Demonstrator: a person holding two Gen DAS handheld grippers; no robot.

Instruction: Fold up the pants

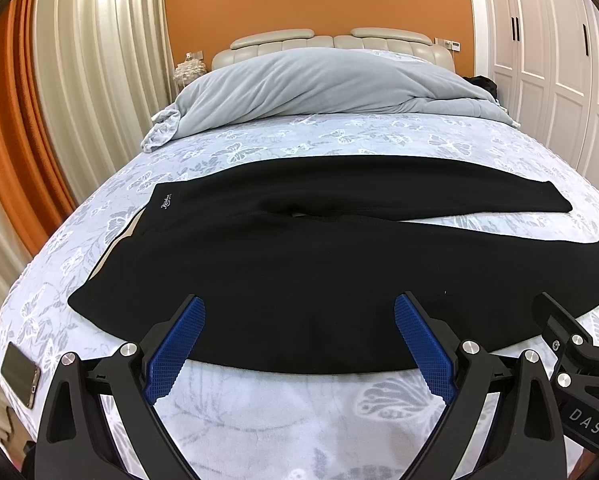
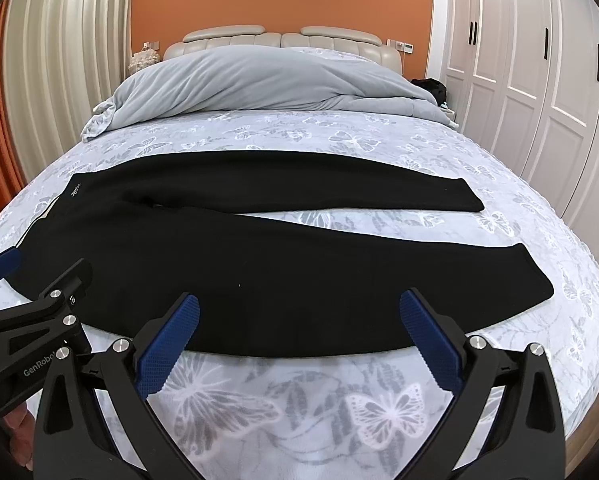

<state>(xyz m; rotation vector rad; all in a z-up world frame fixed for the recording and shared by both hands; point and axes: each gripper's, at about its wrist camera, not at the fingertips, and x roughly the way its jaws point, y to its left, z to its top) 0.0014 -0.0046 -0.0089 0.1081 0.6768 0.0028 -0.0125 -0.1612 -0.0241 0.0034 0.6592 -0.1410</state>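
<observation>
Black pants [image 1: 299, 264]: spread flat across bed [image 1: 259, 408], legs apart, no fold made; all folding outstanding. Left gripper [image 1: 299, 312], right gripper [image 2: 299, 308]: fingers wide apart, empty, at near edge.

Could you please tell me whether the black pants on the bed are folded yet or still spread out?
Spread out: the black pants lie flat on the bed, both legs apart with sheet showing between them.

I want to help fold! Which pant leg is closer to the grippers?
The front black fabric pant leg, lying right before both open hand-held grippers; the other leg lies behind.
</observation>
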